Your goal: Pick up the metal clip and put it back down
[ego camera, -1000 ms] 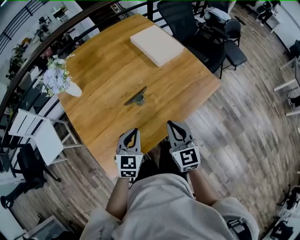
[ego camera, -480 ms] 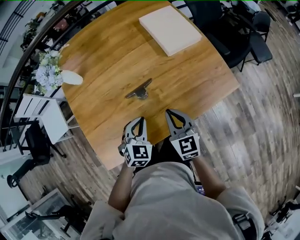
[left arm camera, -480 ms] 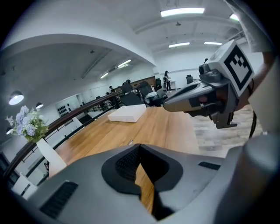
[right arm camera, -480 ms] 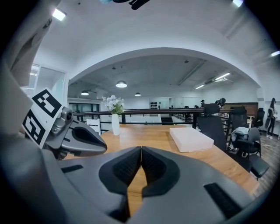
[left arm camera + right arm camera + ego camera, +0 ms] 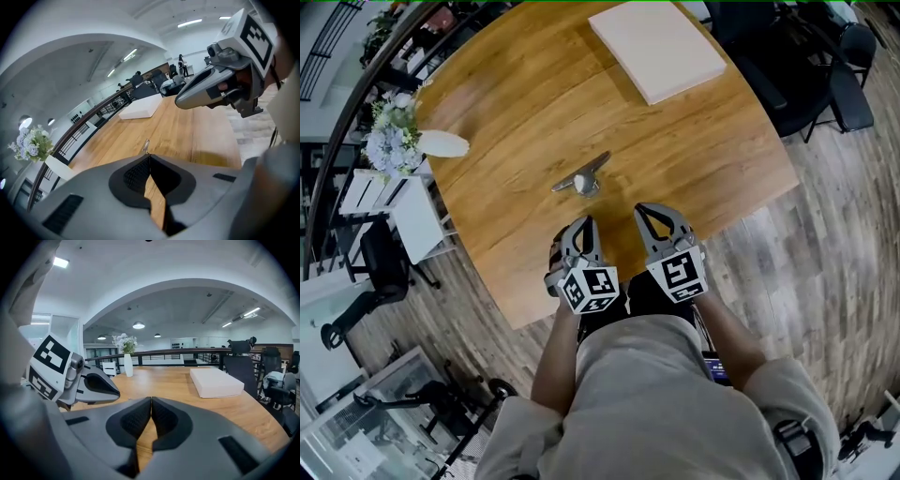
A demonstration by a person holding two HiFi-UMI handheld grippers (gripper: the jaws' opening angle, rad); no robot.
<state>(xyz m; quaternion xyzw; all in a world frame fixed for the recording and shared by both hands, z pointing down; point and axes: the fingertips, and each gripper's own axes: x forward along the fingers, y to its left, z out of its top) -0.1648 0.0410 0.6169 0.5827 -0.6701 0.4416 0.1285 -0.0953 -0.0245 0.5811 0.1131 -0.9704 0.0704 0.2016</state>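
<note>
The metal clip [image 5: 582, 178] lies on the wooden table [image 5: 525, 103], a dark thin lever with a round silver part. In the left gripper view the clip [image 5: 146, 146] shows just beyond the jaw tips. My left gripper [image 5: 582, 225] is over the table's near edge, a little short of the clip, shut with nothing in it. My right gripper [image 5: 652, 212] hangs beside it to the right, also shut and empty. Each gripper shows in the other's view: the right gripper [image 5: 180, 99], the left gripper [image 5: 115, 392].
A flat white box [image 5: 657, 47] lies at the table's far end. A white vase with flowers [image 5: 398, 142] stands at the left edge. White chairs [image 5: 389, 211] stand left of the table, dark office chairs [image 5: 848, 66] at the far right. A railing [image 5: 356, 94] runs behind.
The view has shifted so the table sits higher and closer. Both grippers have moved forward toward the clip and stayed shut. The clip has not moved.
</note>
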